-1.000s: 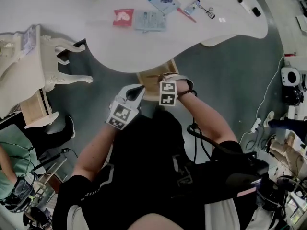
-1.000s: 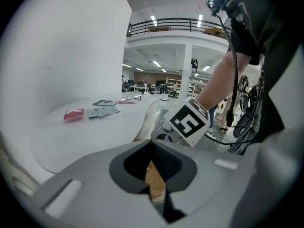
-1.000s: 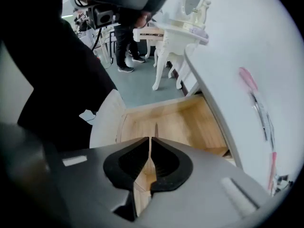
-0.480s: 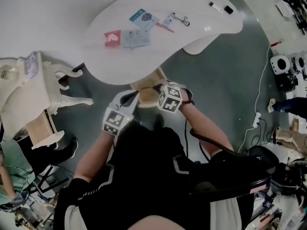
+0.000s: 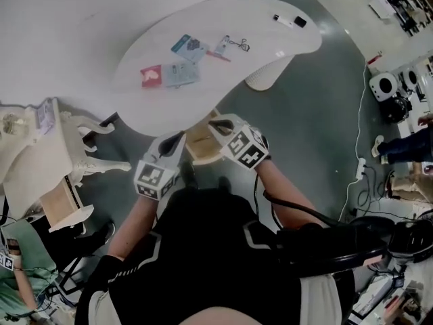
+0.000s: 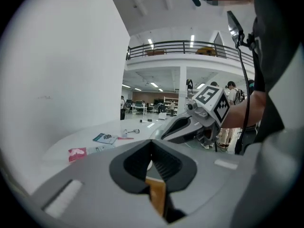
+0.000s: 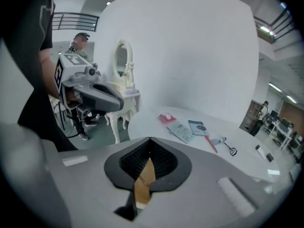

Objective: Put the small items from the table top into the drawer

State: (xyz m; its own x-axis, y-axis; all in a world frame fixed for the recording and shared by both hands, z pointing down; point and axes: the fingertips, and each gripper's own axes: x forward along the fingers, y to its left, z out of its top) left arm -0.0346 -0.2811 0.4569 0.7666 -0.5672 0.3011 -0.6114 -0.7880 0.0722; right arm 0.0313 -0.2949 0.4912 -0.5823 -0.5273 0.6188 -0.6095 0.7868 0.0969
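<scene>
Several small items lie on the white table [image 5: 270,42]: a red packet [image 5: 150,75], a grey-blue packet [image 5: 180,74], a teal card [image 5: 189,45], a small tube [image 5: 221,46] and a metal clip [image 5: 240,44]. Under the table's near edge the wooden drawer [image 5: 201,146] stands open. My left gripper [image 5: 174,143] and right gripper [image 5: 215,122] hover over the drawer, short of the items. In their own views the left gripper [image 6: 152,142] and the right gripper [image 7: 150,139] are shut and empty, with drawer wood behind the pads. The red packet [image 7: 166,118] and teal card [image 7: 197,127] lie ahead of the right one.
A marker and a small black item [image 5: 287,21] lie at the table's far right end. A white ornate dressing table [image 5: 47,124] stands to the left, with a person seated low beside it. Cables [image 5: 362,181] trail over the grey floor at right.
The table and its items have slid up and left in the head view and look smaller. Both grippers stay by the drawer, and the right one has turned left.
</scene>
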